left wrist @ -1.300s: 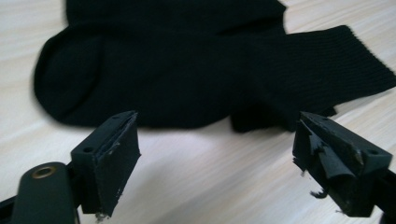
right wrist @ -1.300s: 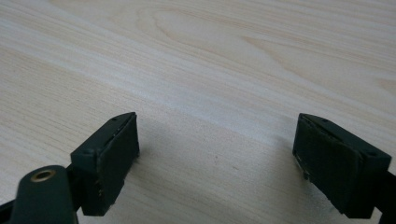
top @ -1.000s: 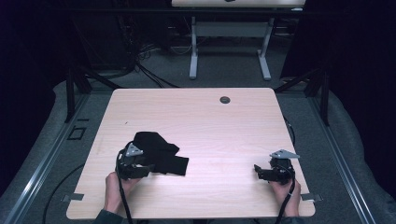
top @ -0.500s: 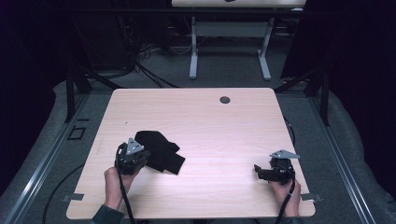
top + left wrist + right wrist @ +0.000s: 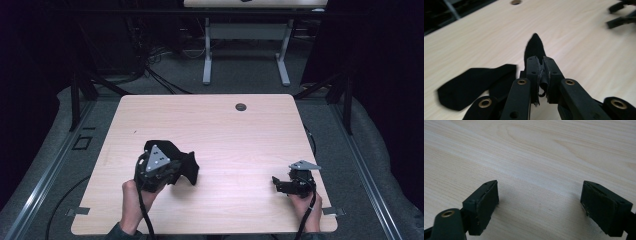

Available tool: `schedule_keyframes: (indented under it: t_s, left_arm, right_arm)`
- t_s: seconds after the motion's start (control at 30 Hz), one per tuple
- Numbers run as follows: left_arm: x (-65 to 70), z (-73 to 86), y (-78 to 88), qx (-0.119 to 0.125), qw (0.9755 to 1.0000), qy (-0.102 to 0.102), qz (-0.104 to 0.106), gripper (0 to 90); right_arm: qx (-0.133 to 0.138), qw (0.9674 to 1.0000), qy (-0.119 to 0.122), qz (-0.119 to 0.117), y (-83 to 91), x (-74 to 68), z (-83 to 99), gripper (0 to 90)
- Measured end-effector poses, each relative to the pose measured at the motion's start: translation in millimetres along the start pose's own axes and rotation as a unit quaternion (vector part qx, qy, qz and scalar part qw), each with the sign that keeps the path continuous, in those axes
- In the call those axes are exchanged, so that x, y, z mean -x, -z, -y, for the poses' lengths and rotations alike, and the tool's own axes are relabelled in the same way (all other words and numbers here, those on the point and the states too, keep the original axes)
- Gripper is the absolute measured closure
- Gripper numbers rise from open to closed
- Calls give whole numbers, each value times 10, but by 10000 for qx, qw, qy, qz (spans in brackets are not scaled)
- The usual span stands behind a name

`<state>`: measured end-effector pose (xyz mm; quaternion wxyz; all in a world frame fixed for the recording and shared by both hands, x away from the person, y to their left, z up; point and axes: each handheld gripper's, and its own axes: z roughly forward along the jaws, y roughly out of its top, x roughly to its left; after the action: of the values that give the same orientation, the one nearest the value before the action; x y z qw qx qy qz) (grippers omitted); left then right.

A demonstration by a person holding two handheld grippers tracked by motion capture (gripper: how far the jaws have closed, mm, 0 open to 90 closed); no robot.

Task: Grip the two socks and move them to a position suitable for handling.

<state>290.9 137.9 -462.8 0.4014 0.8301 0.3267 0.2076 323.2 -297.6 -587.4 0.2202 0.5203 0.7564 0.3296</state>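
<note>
Left gripper (image 5: 541, 75) pinched tight on a black cloth (image 5: 177, 165), near-left on the wooden table (image 5: 240, 135), jaws just closed; right gripper (image 5: 540, 202) spread wide, empty, near-right.

Setting: lab or recording studio. Evidence: pale wood tabletop (image 5: 210, 125) with cable hole (image 5: 241, 107), ringed by black metal frame (image 5: 80, 95); grey carpet (image 5: 250, 75); loose cables (image 5: 150, 60); second desk (image 5: 245, 30) with white legs behind; dark curtained surroundings.
</note>
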Motion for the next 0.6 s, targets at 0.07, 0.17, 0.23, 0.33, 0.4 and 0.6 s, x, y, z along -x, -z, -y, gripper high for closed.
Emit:
schedule_keyframes:
  t_s: [0.07, 0.17, 0.23, 0.33, 0.4, 0.6]
  left_arm:
    - [112, 5, -112, -91, 9998, -10, 189, 830]
    - [233, 82, -338, -355, 9984, 27, 431, 818]
    - [292, 177, -527, -624, 9957, 87, 684, 818]
    - [344, 338, -792, -964, 9907, 257, 929, 773]
    - [370, 404, -888, -1109, 9881, 280, 1029, 740]
    - [312, 402, -748, -704, 9928, 454, 853, 361]
  right_arm:
    - [1, 10000, 1, 0, 0, 0, 0, 145]
    - [3, 10000, 1, 0, 0, 0, 0, 145]
    - [3, 10000, 0, -1, 0, 0, 0, 145]
    - [3, 10000, 3, -2, 0, 0, 0, 146]
    - [1, 10000, 4, -2, 0, 1, 0, 146]
    - [0, 10000, 3, -3, 0, 1, 0, 146]
